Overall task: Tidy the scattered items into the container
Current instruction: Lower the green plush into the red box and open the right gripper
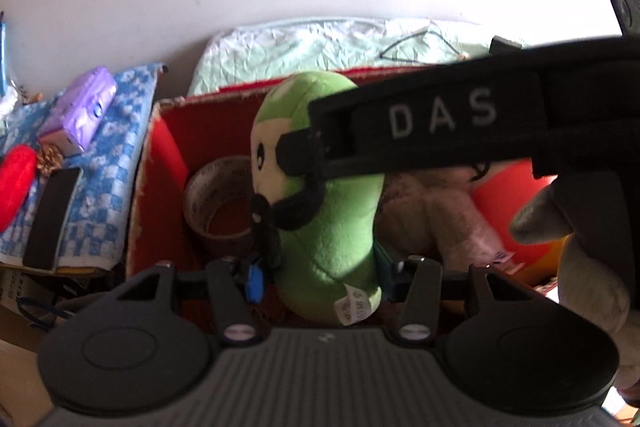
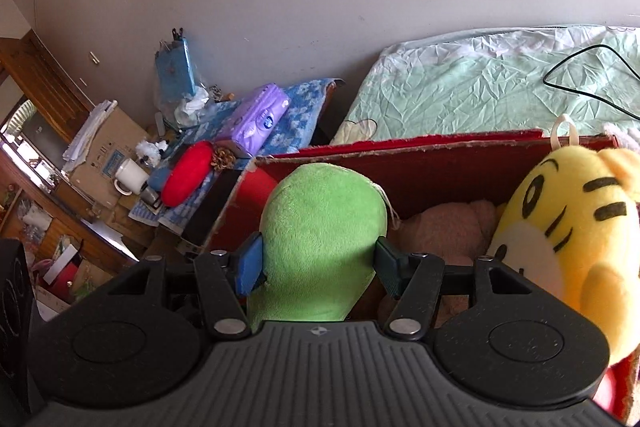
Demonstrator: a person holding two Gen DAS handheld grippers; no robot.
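Note:
A green plush toy (image 1: 328,219) with a white face hangs upright over the open red cardboard box (image 1: 168,147). My left gripper (image 1: 324,279) is shut on its lower body. My right gripper (image 2: 320,267) is shut on its rounded green head (image 2: 320,223), a pad pressing on each side. In the left wrist view a black finger (image 1: 420,123) of the right gripper, lettered DAS, crosses in front of the toy's face. Inside the box (image 2: 440,167) lie a tape roll (image 1: 220,199), a pinkish-beige plush (image 2: 448,231) and a yellow tiger plush (image 2: 568,235).
Left of the box, a blue checked towel (image 2: 304,115) carries a purple tissue pack (image 2: 260,119), a red cushion (image 2: 186,173) and a black block (image 1: 50,219). A white mug (image 2: 130,175) and clutter stand beyond. Behind the box lies a pale green bedsheet (image 2: 480,87) with a black cable (image 2: 592,75).

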